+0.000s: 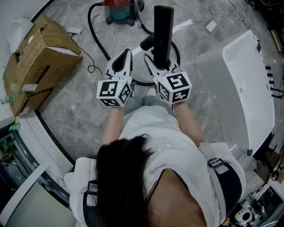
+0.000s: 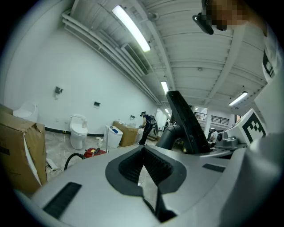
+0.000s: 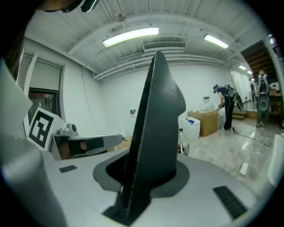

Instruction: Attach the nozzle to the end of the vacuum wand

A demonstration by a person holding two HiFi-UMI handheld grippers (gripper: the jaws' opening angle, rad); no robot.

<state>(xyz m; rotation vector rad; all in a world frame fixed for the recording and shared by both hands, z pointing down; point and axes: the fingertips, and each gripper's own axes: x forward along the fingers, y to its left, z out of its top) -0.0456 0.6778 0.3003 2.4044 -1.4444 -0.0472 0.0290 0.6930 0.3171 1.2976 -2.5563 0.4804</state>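
— The tongs?
— The left gripper (image 1: 127, 55) is pressed together and empty. Just to its right, the right gripper (image 1: 157, 62) pinches the black nozzle (image 1: 163, 26), which stands upright.
— And beyond?
— A black tube end (image 1: 147, 43) sits at the nozzle's left side. The hose (image 1: 95, 37) runs to the far vacuum (image 1: 120, 12).

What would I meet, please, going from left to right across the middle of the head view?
Cardboard box → left tool → right tool gripping the black nozzle → white tub.
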